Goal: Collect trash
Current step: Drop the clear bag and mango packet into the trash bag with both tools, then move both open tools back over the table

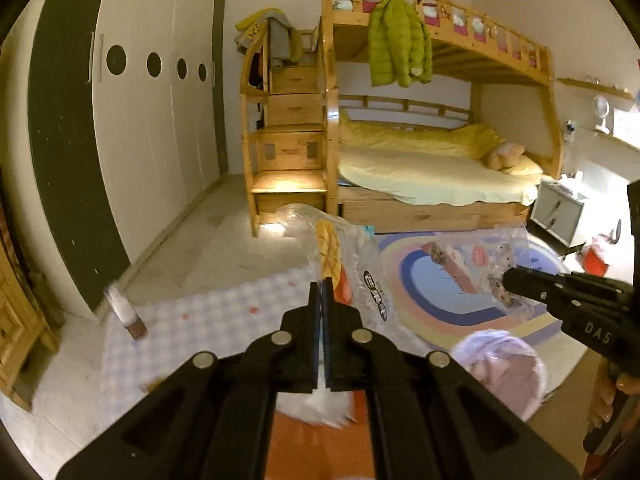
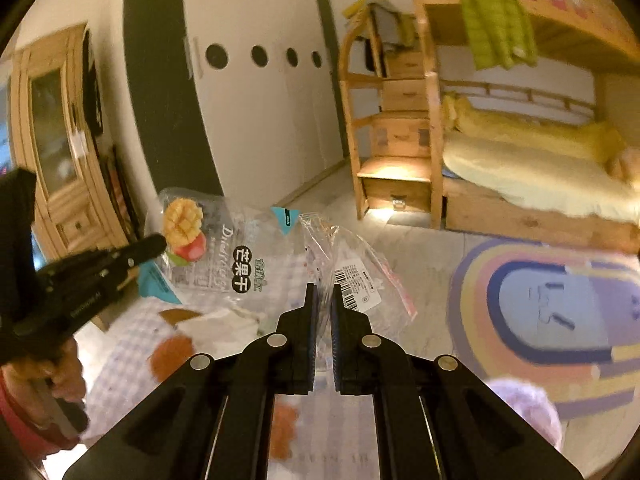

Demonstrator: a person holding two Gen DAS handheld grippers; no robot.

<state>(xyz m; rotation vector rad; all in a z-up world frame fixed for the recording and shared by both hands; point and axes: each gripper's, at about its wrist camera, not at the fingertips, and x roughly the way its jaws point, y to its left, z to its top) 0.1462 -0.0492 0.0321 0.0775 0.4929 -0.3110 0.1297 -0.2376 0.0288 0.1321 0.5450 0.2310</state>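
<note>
My left gripper (image 1: 323, 285) is shut on the edge of a clear dried-mango bag (image 1: 344, 260), which stands up in the air above a checked cloth (image 1: 192, 320). In the right wrist view the same bag (image 2: 208, 252) hangs from the left gripper (image 2: 158, 242) at the left. My right gripper (image 2: 324, 292) is shut on a crinkled clear snack wrapper (image 2: 354, 276) with a barcode label. In the left wrist view the right gripper (image 1: 505, 280) holds that wrapper (image 1: 472, 258) over the rug. A bin with a pink liner (image 1: 502, 368) stands low right, also seen as the bin (image 2: 528, 404).
A small bottle (image 1: 126, 314) stands on the cloth's left edge. White crumpled paper (image 1: 320, 406) and orange scraps (image 2: 172, 354) lie below the grippers. A colourful rug (image 2: 552, 312) covers the floor before a wooden bunk bed (image 1: 420, 184). White wardrobes (image 1: 152, 112) line the left wall.
</note>
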